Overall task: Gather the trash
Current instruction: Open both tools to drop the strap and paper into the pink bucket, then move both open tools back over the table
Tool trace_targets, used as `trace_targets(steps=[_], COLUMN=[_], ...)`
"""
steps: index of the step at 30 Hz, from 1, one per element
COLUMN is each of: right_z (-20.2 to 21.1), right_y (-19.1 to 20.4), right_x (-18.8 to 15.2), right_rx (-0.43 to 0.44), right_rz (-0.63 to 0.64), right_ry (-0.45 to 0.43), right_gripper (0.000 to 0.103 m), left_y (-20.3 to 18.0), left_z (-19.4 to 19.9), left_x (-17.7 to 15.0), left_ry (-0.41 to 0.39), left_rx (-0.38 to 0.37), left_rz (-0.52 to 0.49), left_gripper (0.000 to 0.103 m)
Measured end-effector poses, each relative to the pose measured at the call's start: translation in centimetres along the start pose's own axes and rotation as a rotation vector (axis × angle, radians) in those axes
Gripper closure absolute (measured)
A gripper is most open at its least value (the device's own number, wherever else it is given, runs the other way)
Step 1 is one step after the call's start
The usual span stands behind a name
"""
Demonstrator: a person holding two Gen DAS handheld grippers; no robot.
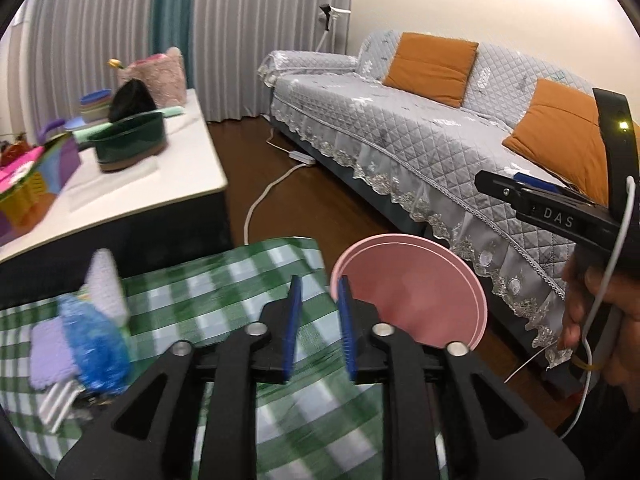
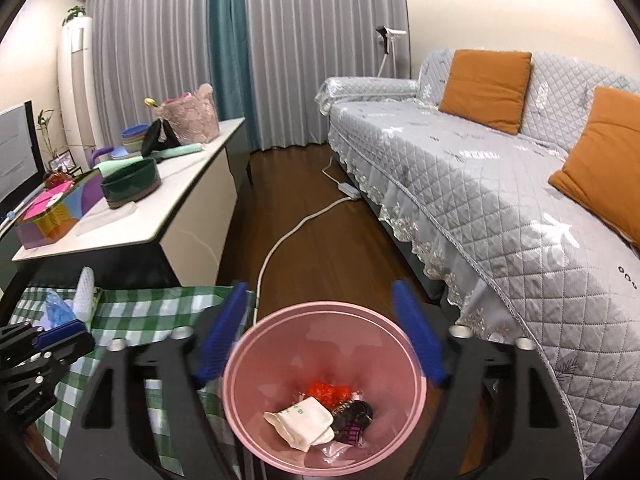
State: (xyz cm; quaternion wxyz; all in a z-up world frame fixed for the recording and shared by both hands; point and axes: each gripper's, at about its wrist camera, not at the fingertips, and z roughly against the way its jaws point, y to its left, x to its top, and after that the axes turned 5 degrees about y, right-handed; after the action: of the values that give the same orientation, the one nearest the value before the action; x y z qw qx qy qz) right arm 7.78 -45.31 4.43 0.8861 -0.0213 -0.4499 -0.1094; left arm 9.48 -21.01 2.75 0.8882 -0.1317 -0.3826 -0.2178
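A pink trash bin [image 2: 320, 384] stands on the floor beside the table with the green checked cloth [image 2: 160, 308]. It holds a white wrapper [image 2: 300, 420], red crumpled plastic [image 2: 326, 394] and a dark wrapper [image 2: 354, 422]. My right gripper [image 2: 320, 334] is open and empty, right above the bin. The bin shows in the left wrist view [image 1: 412, 292] too. My left gripper [image 1: 318, 324] is over the cloth [image 1: 224, 280], its jaws narrowly apart and empty. A blue crumpled plastic piece [image 1: 96, 344], a purple cloth [image 1: 50, 354] and a white foam net [image 1: 106, 280] lie at the cloth's left.
A grey covered sofa [image 2: 500, 184] with orange cushions [image 2: 486, 84] runs along the right. A white side table [image 2: 168, 204] with a green pot [image 2: 130, 182], boxes and bowls stands on the left. A white cable and power strip [image 2: 348, 190] lie on the wooden floor between.
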Motion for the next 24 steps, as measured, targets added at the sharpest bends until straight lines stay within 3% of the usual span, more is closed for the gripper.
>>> trace_targets(steps=[1,5,7,12,20,22,24], right_z=[0.3,1.4,1.9,2.1,1.6,1.2,0.9], right_y=[0.4,1.8,2.8,5.8,11.1,12.8,14.0], right_x=[0.1,0.2,0.3,0.3,-0.4,-0.6,-0.6], right_rx=[0.003,0.036,0.055,0.105,0.207,0.234,0.266], right_rz=[0.001,0.003,0.009,0.038,0.093,0.108,0.115], right_ry=[-0.007,-0.015,-0.018,-0.008,0.015,0.017,0.023], right_gripper=[0.015,0.005,0.005,0.005,0.006,0.007,0.016], left_y=[0.4,2.2,3.5,6.9,14.2,15.7,17.3], left_z=[0.6,3.3,5.0,8.2,10.2,10.1,10.2], left_x=[-0.2,-1.3,-1.9,-3.8,-8.2,-8.7,-9.4], left_ry=[-0.007,-0.035,-0.061,-0.116,-0.142,-0.138,-0.135], left_rx=[0.009,0.049,0.072,0.146,0.292,0.314,0.338], left_rz=[0.005,0.014,0.026,0.063,0.232,0.263,0.289], left_gripper=[0.061,0.038,0.026,0.017,0.017,0.018,0.018])
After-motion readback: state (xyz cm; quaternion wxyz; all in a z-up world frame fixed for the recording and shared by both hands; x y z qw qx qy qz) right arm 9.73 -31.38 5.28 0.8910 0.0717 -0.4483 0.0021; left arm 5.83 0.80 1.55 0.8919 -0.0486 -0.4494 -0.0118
